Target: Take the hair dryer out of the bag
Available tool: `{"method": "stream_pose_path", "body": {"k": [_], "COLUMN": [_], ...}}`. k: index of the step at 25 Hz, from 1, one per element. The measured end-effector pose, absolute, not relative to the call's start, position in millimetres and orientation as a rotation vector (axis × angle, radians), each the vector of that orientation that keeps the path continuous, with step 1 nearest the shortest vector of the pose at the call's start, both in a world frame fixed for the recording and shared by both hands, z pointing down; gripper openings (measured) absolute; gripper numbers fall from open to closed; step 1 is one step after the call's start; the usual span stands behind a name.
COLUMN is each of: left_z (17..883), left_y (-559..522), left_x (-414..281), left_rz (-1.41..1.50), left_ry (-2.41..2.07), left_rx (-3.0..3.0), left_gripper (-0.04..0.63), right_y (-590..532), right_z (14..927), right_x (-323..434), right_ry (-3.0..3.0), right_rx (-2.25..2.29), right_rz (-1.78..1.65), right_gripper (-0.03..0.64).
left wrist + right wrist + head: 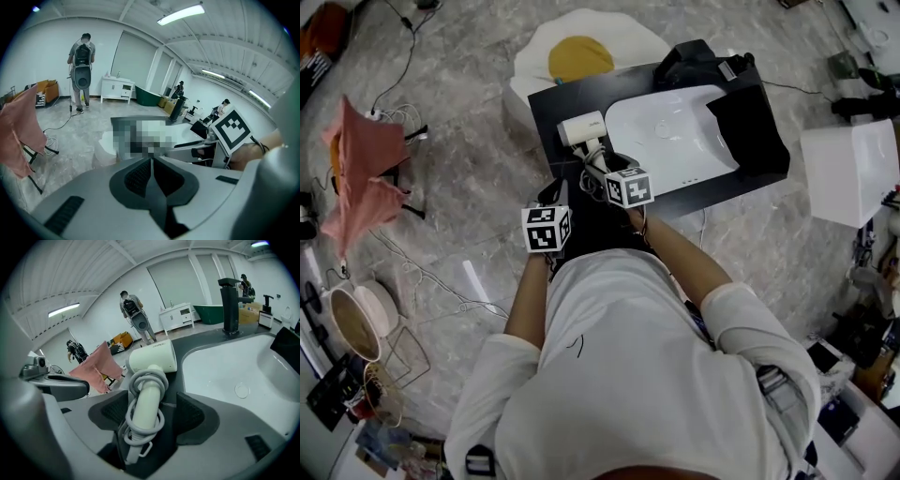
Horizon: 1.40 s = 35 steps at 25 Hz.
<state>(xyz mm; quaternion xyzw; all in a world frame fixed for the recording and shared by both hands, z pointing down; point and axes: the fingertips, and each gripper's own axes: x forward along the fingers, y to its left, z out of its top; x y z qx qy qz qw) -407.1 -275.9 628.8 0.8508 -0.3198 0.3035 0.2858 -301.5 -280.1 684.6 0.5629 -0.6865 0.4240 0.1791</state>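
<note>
White plastic formed the whole shell of the hair dryer [152, 357], which lay on the black counter [546, 112] just beside the white sink [243, 362], well clear of any bag. Its blunt barrel pointed away from me, and its handle ran back towards my right gripper [153, 409]. That gripper's jaws stood as wide as they go, one on each side of the handle. The pads did not press on it, and a gap showed on the sink side. I judged this spread to be a release: the counter carried the dryer's weight, so no grip was needed to keep it there.

My left gripper [151, 161] had its jaws closed together with nothing between them. It sat nearer my body, to the left of the right gripper, and I read that as keeping it out of the way of the set-down.

A pale grey cord [161, 421] was wound in several loose loops round the handle, so dryer and cord made one compact bundle. The handle looked smooth and round, likely to roll if nudged.

A dark, bag-like shape [698, 61] rested at the far edge of the counter. I could not tell whether it was the bag of the task. The extraction itself appeared complete.
</note>
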Motion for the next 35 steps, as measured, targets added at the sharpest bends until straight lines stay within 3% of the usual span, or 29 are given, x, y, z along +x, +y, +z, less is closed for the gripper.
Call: {"method": "stream_pose_path", "body": {"k": [5, 8, 13, 14, 26, 35], "left_z": [625.1, 622.2, 620.9, 621.4, 617.1, 519.5], "left_y": [-255.8, -239.6, -218.2, -214.3, -145.6, -130.1], "left_x": [-360.1, -332.6, -297.8, -291.8, -203.0, -144.1], "left_rz": [0.863, 0.879, 0.899, 0.918, 1.03, 0.621], "left_ry": [-0.753, -0.698, -0.63, -0.613, -0.375, -0.366], "left_rx": [2.354, 2.384, 2.399, 2.404, 2.493, 2.751], "left_gripper": [0.035, 0.035, 0.035, 0.035, 0.035, 0.035], "right_y": [-254.9, -226.0, -173.8, -165.7, -78.9, -65.2], "right_z": [670.9, 669.4, 663.5, 661.1, 626.0, 527.2], "right_x": [-267.5, -240.3, -205.2, -200.2, -145.2, -69.4], "right_ry": [-1.938, -1.909, -1.84, -1.834, -1.817, -1.807], "right_rx": [1.671, 1.726, 1.774, 1.789, 1.92, 2.171], "right_rz": [1.161, 1.208, 1.135, 1.119, 0.997, 0.594], "right_gripper": [0.304, 0.269, 0.008, -0.005, -0.003, -0.003]}}
